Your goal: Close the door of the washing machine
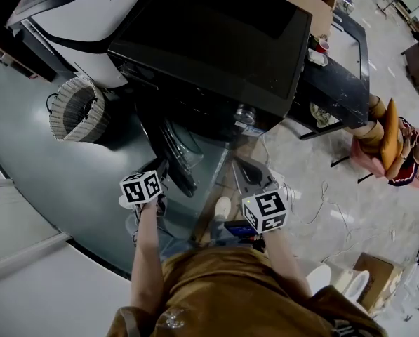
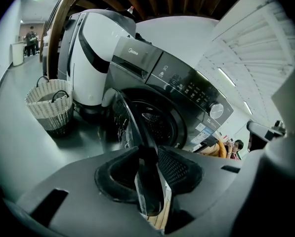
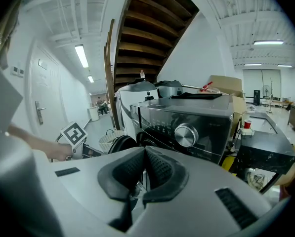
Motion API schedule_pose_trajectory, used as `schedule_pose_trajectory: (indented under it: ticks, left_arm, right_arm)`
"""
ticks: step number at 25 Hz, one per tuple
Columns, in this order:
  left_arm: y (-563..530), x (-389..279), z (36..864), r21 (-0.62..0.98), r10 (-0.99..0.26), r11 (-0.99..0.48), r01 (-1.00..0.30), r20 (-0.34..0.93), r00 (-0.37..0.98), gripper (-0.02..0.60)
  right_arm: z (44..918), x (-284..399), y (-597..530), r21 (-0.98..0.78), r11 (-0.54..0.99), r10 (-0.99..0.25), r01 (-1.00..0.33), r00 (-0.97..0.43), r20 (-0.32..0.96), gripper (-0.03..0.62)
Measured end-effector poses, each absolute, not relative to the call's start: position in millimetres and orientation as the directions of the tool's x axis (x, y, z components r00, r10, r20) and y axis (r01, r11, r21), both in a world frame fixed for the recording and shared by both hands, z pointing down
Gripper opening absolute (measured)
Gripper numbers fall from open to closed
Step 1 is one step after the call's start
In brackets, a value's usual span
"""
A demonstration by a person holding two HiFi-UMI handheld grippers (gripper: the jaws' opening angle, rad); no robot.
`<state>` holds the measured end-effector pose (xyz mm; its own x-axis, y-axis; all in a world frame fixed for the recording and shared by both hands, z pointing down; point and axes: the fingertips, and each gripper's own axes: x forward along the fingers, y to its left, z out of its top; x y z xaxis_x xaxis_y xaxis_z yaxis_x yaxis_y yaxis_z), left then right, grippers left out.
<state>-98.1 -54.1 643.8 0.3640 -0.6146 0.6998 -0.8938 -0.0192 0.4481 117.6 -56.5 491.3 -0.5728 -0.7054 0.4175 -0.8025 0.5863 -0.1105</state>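
The black front-loading washing machine (image 1: 223, 41) stands at the top middle, and its round door (image 1: 175, 153) hangs open toward me. My left gripper (image 1: 163, 168) is at the door's outer edge. In the left gripper view the door's rim (image 2: 132, 117) runs straight between the pads, and the left gripper (image 2: 148, 154) is shut on it, with the drum opening (image 2: 157, 125) behind. My right gripper (image 1: 253, 170) hovers in front of the machine's right side, away from the door. In the right gripper view the right gripper (image 3: 145, 154) is shut on nothing and faces the control dial (image 3: 185, 135).
A woven laundry basket (image 1: 79, 109) sits on the grey floor left of the door, beside a white appliance (image 1: 76, 20). A black table (image 1: 342, 76) stands right of the machine. A person (image 1: 406, 153) sits farther right. Cables (image 1: 321, 209) and a cardboard box (image 1: 367, 272) lie on the floor.
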Motion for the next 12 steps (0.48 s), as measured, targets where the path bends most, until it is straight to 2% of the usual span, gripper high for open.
schedule_pose_trajectory:
  ticks: [12]
  left_arm:
    - [-69, -75, 643, 0.479, -0.61, -0.041, -0.877, 0.683, 0.402, 0.14]
  right_arm:
    - [491, 127, -61, -0.108, 0.578, -0.711, -0.809, -0.564, 0.419, 0.012]
